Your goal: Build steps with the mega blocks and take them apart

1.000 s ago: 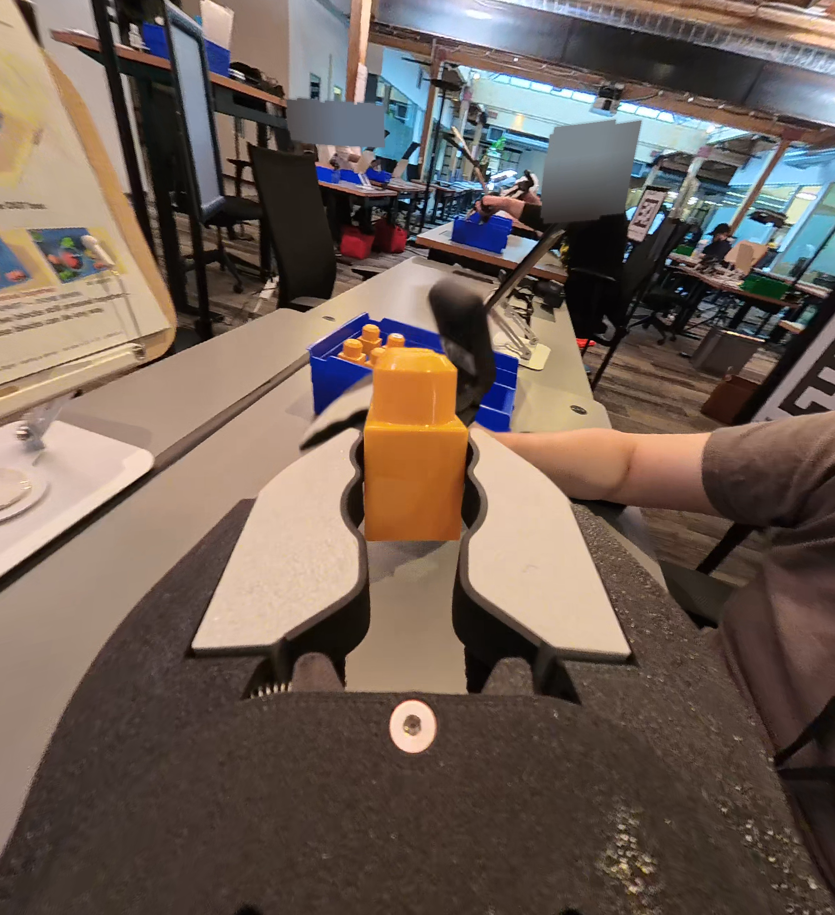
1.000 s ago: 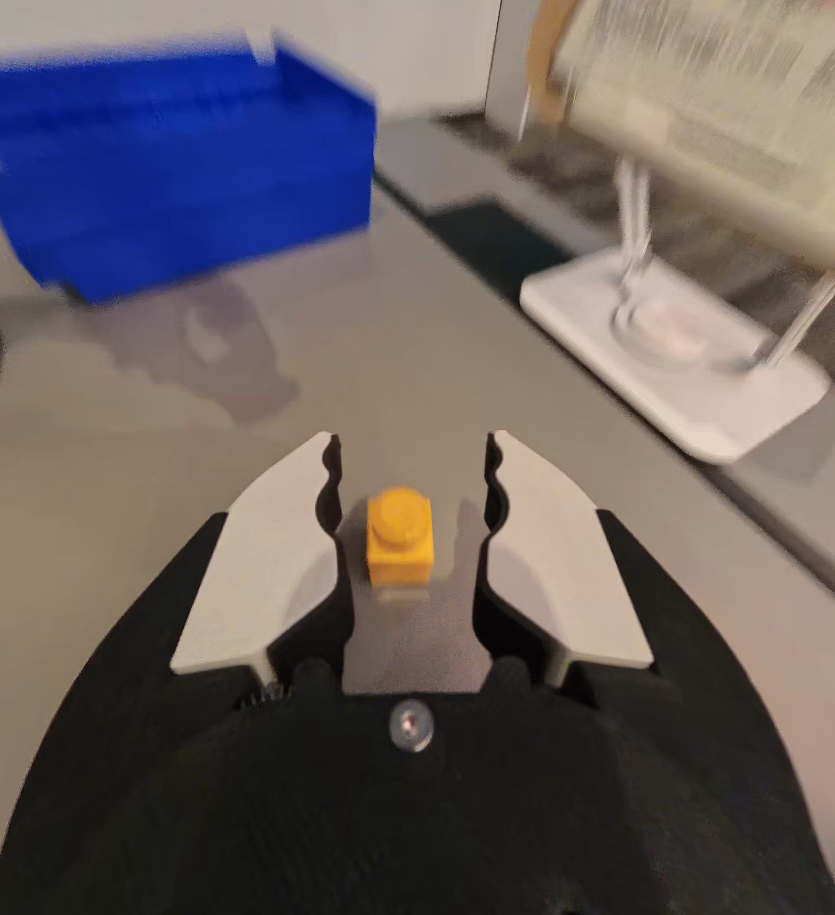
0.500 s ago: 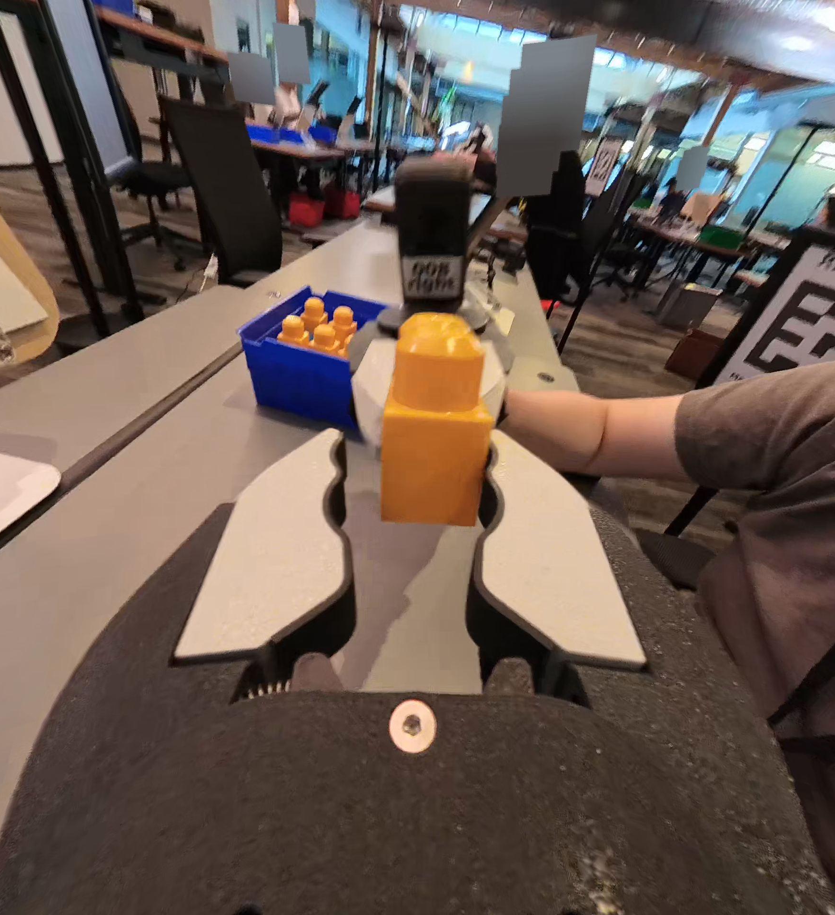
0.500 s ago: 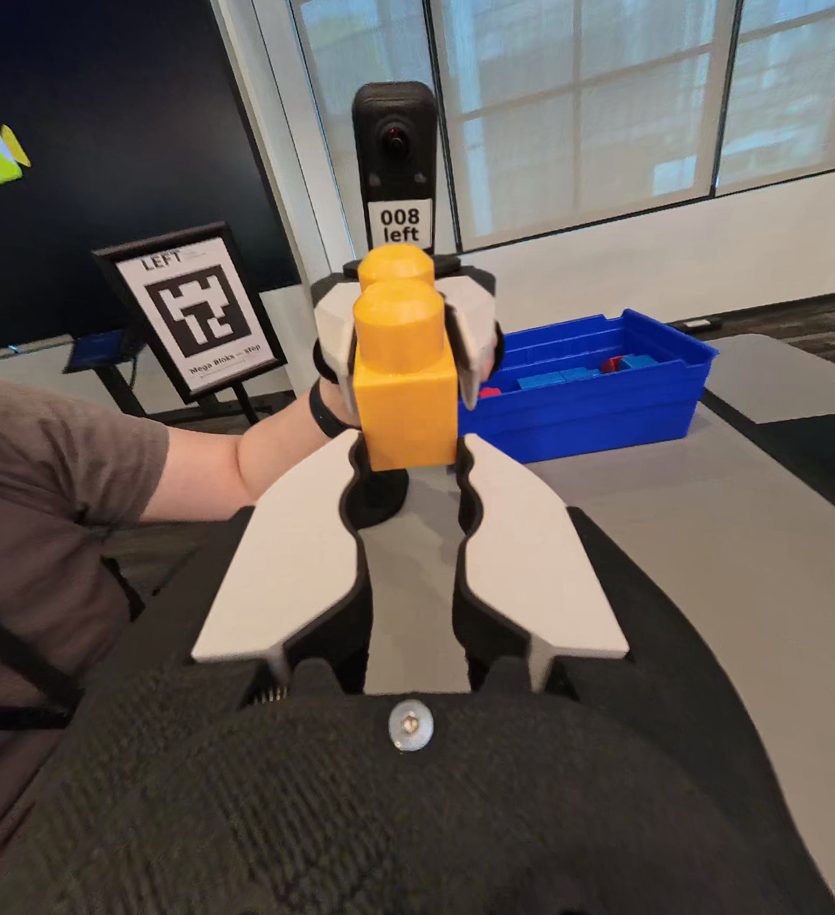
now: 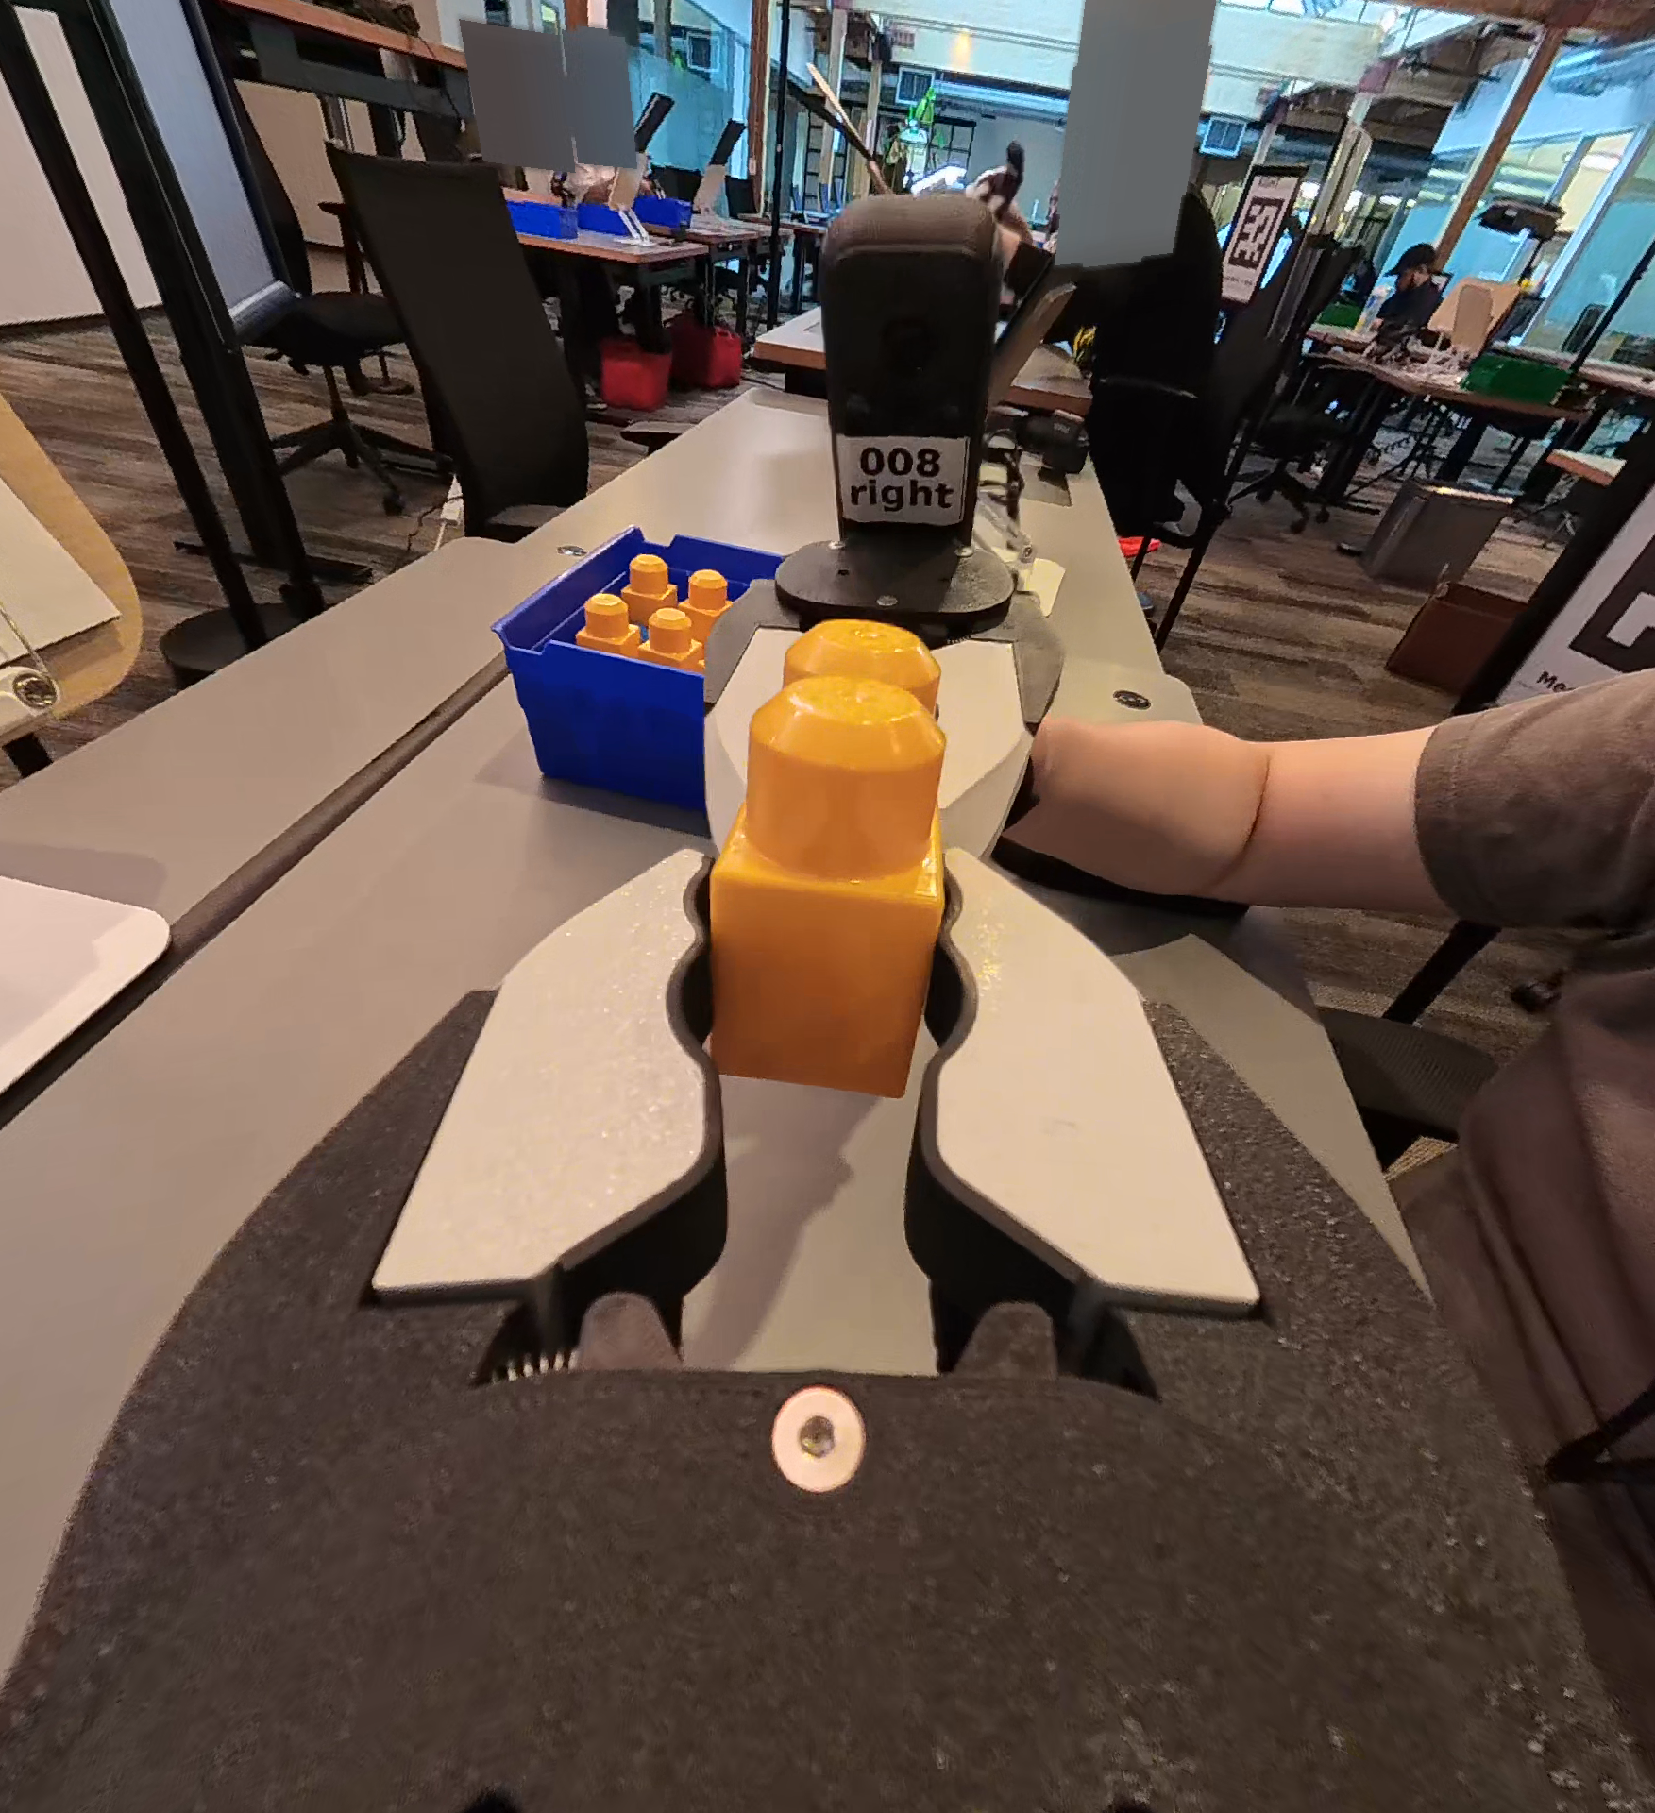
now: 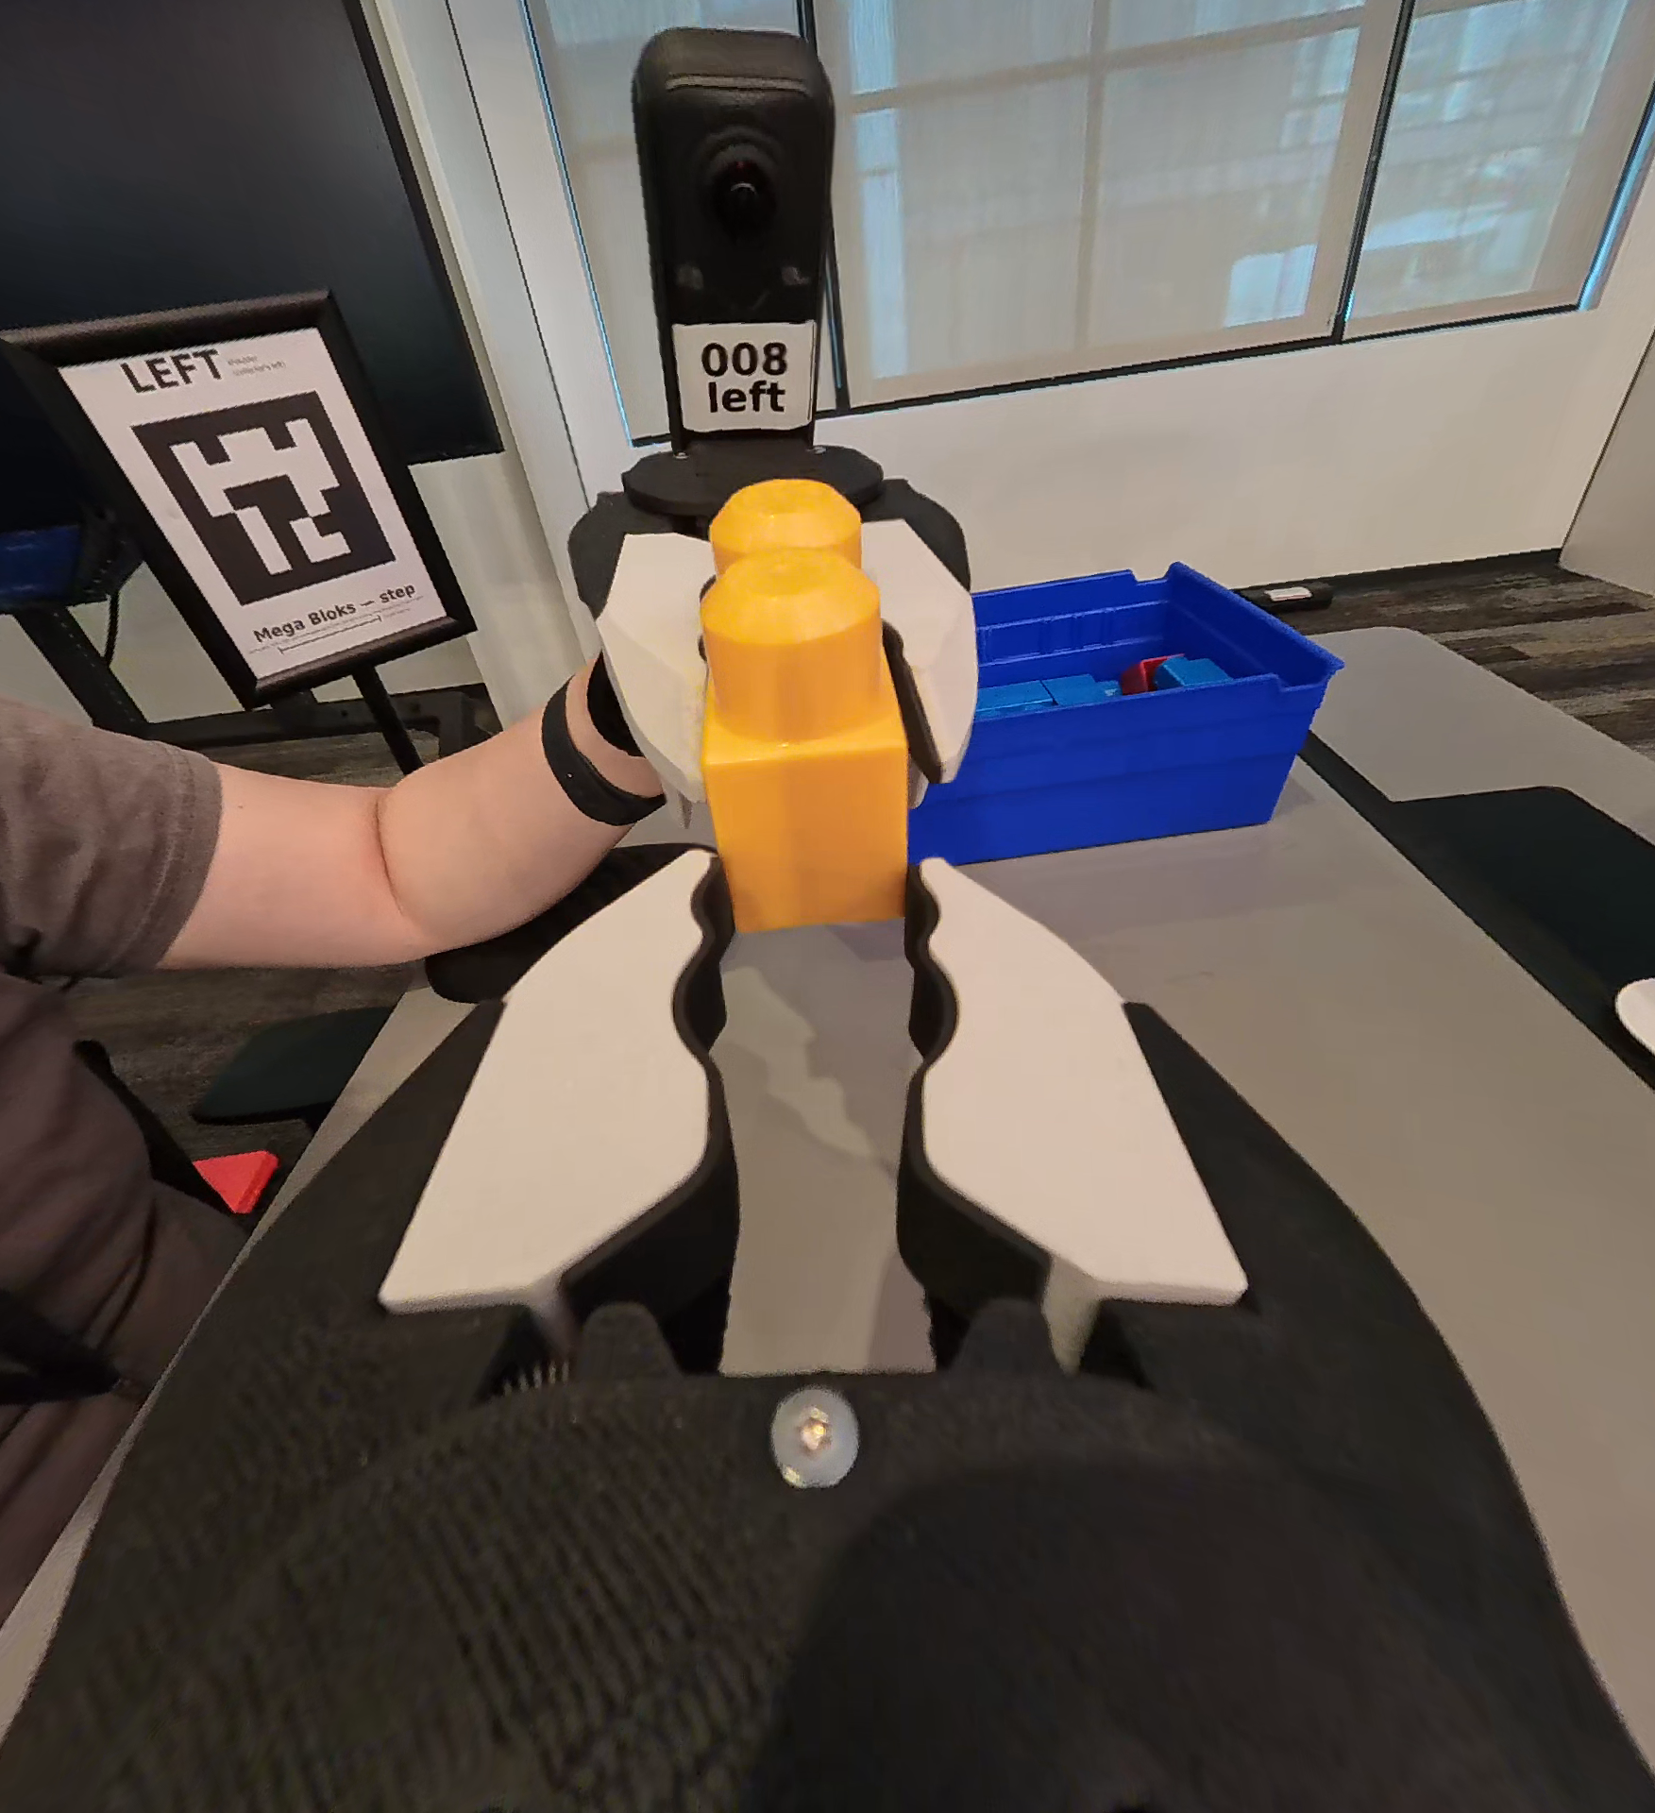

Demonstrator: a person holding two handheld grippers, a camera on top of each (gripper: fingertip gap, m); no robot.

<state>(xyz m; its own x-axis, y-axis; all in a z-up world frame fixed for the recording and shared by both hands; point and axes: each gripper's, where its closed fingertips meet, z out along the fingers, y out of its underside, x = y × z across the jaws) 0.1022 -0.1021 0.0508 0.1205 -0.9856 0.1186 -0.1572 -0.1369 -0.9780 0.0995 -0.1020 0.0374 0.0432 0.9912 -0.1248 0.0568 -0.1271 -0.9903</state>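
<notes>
The grey table [image 5: 333, 883] has a dark seam running along it, left of the fingers in the left wrist view. A blue bin [image 5: 607, 716] with orange blocks [image 5: 666, 618] stands on it ahead-left of those fingers. In the right wrist view, another blue bin [image 6: 1127, 775] holding blue and red blocks [image 6: 1078, 687] stands ahead-right of the fingers. A white base plate [image 5: 9, 981] lies far left.

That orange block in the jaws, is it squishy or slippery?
Probably hard, not squishy: the orange block keeps square edges while the left gripper squeezes it. Its glossy sides look a bit slippery. It likely won't roll, since its faces are flat.
</notes>
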